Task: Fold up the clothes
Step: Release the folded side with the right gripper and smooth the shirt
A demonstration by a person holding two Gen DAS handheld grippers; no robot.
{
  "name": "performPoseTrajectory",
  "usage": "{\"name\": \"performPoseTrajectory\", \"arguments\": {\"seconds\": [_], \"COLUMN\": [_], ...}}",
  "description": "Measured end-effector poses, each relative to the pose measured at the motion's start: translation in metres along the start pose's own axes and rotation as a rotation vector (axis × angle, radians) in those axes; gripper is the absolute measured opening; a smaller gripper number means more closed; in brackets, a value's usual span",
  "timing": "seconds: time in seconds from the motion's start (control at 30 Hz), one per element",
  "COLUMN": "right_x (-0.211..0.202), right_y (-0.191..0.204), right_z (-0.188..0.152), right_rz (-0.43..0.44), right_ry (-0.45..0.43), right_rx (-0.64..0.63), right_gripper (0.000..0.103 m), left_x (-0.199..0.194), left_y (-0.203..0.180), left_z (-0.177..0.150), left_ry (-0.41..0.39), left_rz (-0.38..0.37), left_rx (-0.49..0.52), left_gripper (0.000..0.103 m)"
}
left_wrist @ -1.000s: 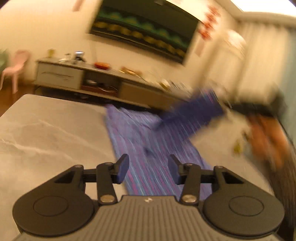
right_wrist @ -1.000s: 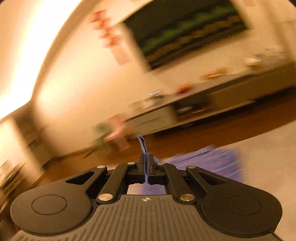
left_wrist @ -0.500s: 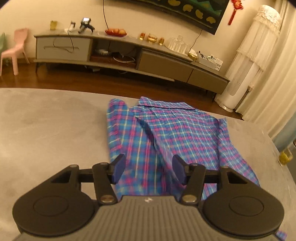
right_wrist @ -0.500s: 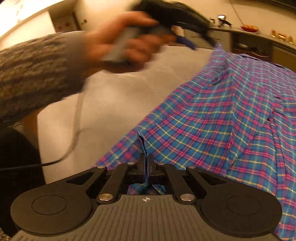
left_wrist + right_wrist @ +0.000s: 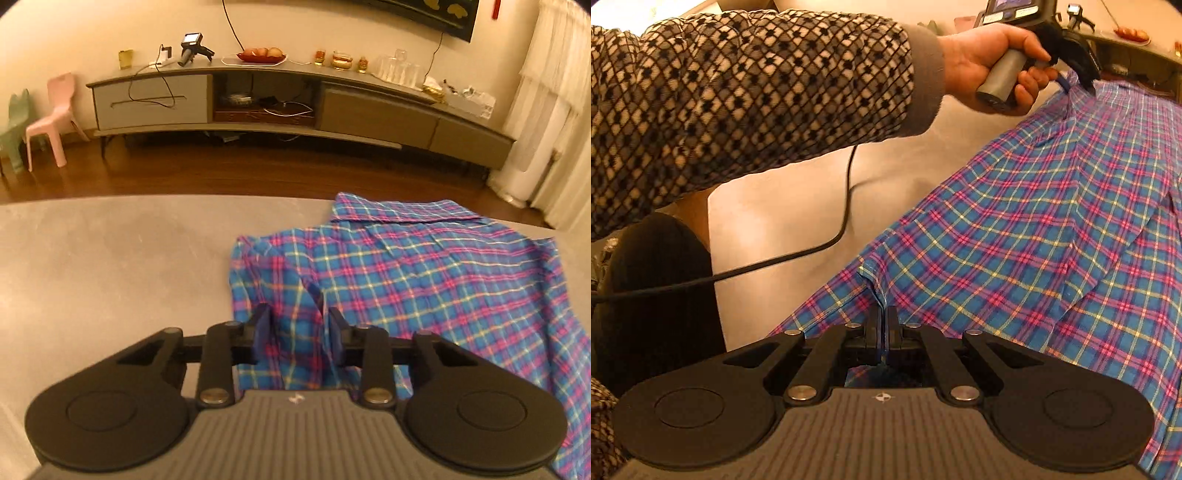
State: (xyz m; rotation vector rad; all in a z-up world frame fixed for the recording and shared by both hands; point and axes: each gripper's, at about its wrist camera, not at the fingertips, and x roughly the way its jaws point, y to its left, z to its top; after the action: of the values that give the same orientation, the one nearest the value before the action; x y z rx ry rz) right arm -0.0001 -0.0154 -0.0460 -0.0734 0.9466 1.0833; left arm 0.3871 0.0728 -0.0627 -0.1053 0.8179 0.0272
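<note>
1. Left wrist view: the left gripper (image 5: 298,330) hangs low over a grey table (image 5: 110,266), its jaws parted with a clear gap between the blue pads. A raised fold of the plaid shirt (image 5: 424,273) runs up between the two pads (whether either pad actually touches the cloth I cannot tell). The shirt, checked blue, pink and yellow, lies spread over the right half of the table, its collar (image 5: 399,214) toward the far edge. Beyond the table is a dark wood floor, and along the wall a long low cabinet (image 5: 295,107) carrying a red dish of fruit (image 5: 261,54), some glasses and a spare handheld gripper device (image 5: 192,46). A pink chair (image 5: 51,118) and a green one stand at the far left.

2. Right wrist view: the right gripper (image 5: 882,332) has its jaws pressed together, pinching an edge of the same shirt; a small peak of cloth stands up just ahead of the pads. From there the fabric stretches away to the upper right across the pale tabletop. At the top, the person's left hand (image 5: 990,62) grips the grey handle of the other gripper, whose tip sits at the shirt's far corner where the cloth bunches. A patterned black-and-cream sleeve (image 5: 746,99) fills the upper left, and a black cable (image 5: 798,254) trails from it (it crosses the table toward the left edge).
</note>
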Motion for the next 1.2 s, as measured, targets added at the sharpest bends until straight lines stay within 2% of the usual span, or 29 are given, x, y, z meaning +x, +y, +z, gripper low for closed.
{"name": "performPoseTrajectory", "arguments": {"seconds": [0.07, 0.13, 0.2, 0.23, 0.27, 0.3, 0.37, 0.43, 0.5, 0.57, 0.6, 0.63, 0.67, 0.7, 0.77, 0.9, 0.93, 1.0, 1.07, 1.17, 1.2], "right_x": [-0.004, -0.013, -0.036, -0.052, -0.069, -0.085, -0.108, -0.111, -0.098, -0.081, -0.076, -0.074, -0.074, -0.075, -0.088, -0.130, -0.136, -0.136, -0.129, -0.133, -0.136], "right_y": [0.000, -0.002, -0.008, -0.011, -0.016, -0.021, -0.040, -0.062, -0.080, -0.092, -0.093, -0.091, -0.086, -0.081, -0.071, -0.080, -0.086, -0.097, -0.096, -0.084, -0.082], "right_z": [-0.004, -0.002, 0.004, 0.009, 0.013, 0.016, 0.019, 0.016, 0.007, -0.007, -0.014, -0.020, -0.024, -0.029, -0.037, -0.058, -0.066, -0.076, -0.081, -0.086, -0.090], "right_rz": [0.031, 0.062, 0.103, 0.113, 0.091, 0.066, -0.049, -0.172, -0.258, -0.308, -0.322, -0.326, -0.315, -0.303, -0.292, -0.386, -0.431, -0.481, -0.506, -0.515, -0.511], "right_ry": [0.023, 0.031, -0.030, -0.075, -0.125, -0.175, -0.245, -0.252, -0.220, -0.169, -0.153, -0.141, -0.133, -0.126, -0.147, -0.274, -0.279, -0.236, -0.199, -0.194, -0.209], "right_rx": [0.016, 0.023, 0.037, 0.037, 0.035, 0.033, 0.063, 0.116, 0.163, 0.215, 0.233, 0.244, 0.245, 0.245, 0.236, 0.329, 0.361, 0.400, 0.381, 0.357, 0.367], "right_gripper": [0.000, 0.005, 0.018, 0.034, 0.044, 0.045, 0.045, 0.045, 0.045, 0.045, 0.045, 0.045, 0.045, 0.045, 0.044, 0.044, 0.044, 0.044, 0.045, 0.044, 0.044], "left_x": [-0.006, -0.026, -0.060, -0.083, -0.103, -0.122, -0.150, -0.157, -0.148, -0.131, -0.123, -0.119, -0.116, -0.115, -0.136, -0.178, -0.189, -0.207, -0.206, -0.221, -0.232], "left_y": [-0.002, 0.001, 0.003, 0.003, 0.002, 0.000, -0.011, -0.030, -0.050, -0.060, -0.063, -0.062, -0.062, -0.061, -0.064, -0.069, -0.070, -0.073, -0.076, -0.073, -0.071], "left_z": [0.003, 0.000, -0.009, -0.018, -0.028, -0.040, -0.066, -0.091, -0.110, -0.121, -0.124, -0.126, -0.127, -0.129, -0.147, -0.183, -0.192, -0.211, -0.234, -0.247, -0.252], "left_ry": [0.004, -0.039, -0.116, -0.164, -0.195, -0.210, -0.216, -0.173, -0.115, -0.060, -0.039, -0.036, -0.033, -0.031, -0.036, -0.046, -0.048, -0.050, -0.038, -0.060, -0.080], "left_rz": [0.011, 0.031, 0.071, 0.076, 0.056, 0.009, -0.095, -0.166, -0.169, -0.123, -0.088, -0.057, -0.026, -0.005, -0.035, -0.096, -0.112, -0.134, -0.084, -0.057, -0.082], "left_rx": [-0.003, -0.025, -0.032, -0.032, -0.030, -0.019, 0.043, 0.144, 0.239, 0.285, 0.294, 0.276, 0.258, 0.246, 0.266, 0.308, 0.318, 0.342, 0.360, 0.293, 0.269], "left_gripper": [0.033, 0.037, 0.042, 0.043, 0.043, 0.043, 0.044, 0.044, 0.044, 0.044, 0.044, 0.051, 0.053, 0.053, 0.045, 0.050, 0.050, 0.049, 0.050, 0.046, 0.047]}}
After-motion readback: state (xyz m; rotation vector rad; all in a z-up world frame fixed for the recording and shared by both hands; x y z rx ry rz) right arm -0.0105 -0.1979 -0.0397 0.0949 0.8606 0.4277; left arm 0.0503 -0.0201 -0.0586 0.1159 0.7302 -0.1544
